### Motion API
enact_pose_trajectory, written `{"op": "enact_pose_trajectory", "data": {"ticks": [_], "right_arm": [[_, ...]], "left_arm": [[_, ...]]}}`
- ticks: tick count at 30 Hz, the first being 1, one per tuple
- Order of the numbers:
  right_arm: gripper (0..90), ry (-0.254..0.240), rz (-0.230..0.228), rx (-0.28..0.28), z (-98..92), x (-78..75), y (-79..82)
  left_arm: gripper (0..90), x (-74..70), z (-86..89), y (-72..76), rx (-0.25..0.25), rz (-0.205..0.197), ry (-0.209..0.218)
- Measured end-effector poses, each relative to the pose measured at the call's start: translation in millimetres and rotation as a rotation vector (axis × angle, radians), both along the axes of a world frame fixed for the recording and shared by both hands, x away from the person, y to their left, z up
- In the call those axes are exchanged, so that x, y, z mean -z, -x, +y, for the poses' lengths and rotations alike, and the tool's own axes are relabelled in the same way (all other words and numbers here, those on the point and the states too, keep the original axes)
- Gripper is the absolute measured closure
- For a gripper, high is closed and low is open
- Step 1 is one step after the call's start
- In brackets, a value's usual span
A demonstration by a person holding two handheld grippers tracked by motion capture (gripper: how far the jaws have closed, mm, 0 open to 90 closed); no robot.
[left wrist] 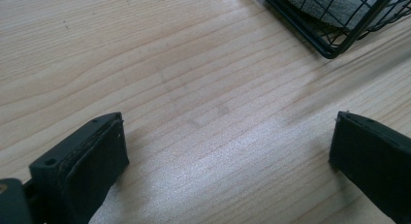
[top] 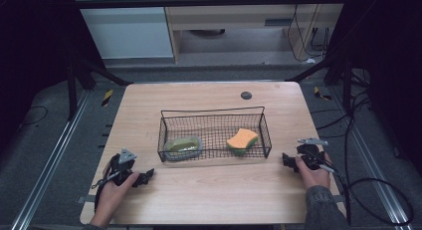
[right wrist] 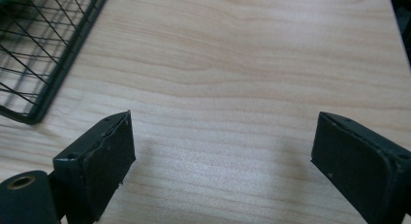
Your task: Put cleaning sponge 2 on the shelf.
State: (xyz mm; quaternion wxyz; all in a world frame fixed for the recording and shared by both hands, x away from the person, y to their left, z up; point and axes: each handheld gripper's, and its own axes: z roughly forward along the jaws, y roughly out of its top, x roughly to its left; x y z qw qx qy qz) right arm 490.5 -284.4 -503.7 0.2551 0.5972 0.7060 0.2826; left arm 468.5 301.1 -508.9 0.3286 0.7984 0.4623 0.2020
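A black wire-mesh basket (top: 214, 133) of rectangular shape is seen at the middle of the light wooden table (top: 209, 190) in the high view. Inside it, an orange sponge with a green scouring underside (top: 242, 139) is propped against the wall at the basket's 3 o'clock end, and a grey-green pad in a clear wrapper (top: 182, 146) is laid at its 8 o'clock corner. The two are kept well apart from each other.

The left gripper (top: 144, 177) is held low over the table at 7 o'clock from the basket, near the front left corner but not touching it. In the left gripper view its jaws are spread wide, with only bare wood between them; the basket's corner (left wrist: 334, 37) is seen toward 1 o'clock, with the grey pad (left wrist: 320, 3) behind the mesh.

The right gripper (top: 287, 160) is held at 4 o'clock from the basket, just beside its right end. In the right gripper view its jaws are likewise spread wide over bare wood, nothing being pinched, and the basket's corner (right wrist: 39, 73) is seen toward 10 o'clock. A small dark round disc (top: 246, 95) is set into the tabletop at 12 o'clock from the basket.
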Motion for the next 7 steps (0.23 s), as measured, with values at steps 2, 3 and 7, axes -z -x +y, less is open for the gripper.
{"op": "enact_pose_trajectory", "data": {"ticks": [2,3,7], "right_arm": [[6.9,-0.008,-0.022,-0.001,-1.2,5.7,0.7],[6.8,-0.018,-0.03,0.0,-1.8,6.9,1.0],[4.3,-0.035,-0.033,-0.018,-2.4,8.6,0.9]], "left_arm": [[0.0,0.0,0.0,0.0,0.001,0.0,-0.001],[0.0,0.0,0.0,-0.1,0.001,-0.001,-0.001],[0.0,0.0,0.0,-0.3,0.001,0.0,-0.001]]}}
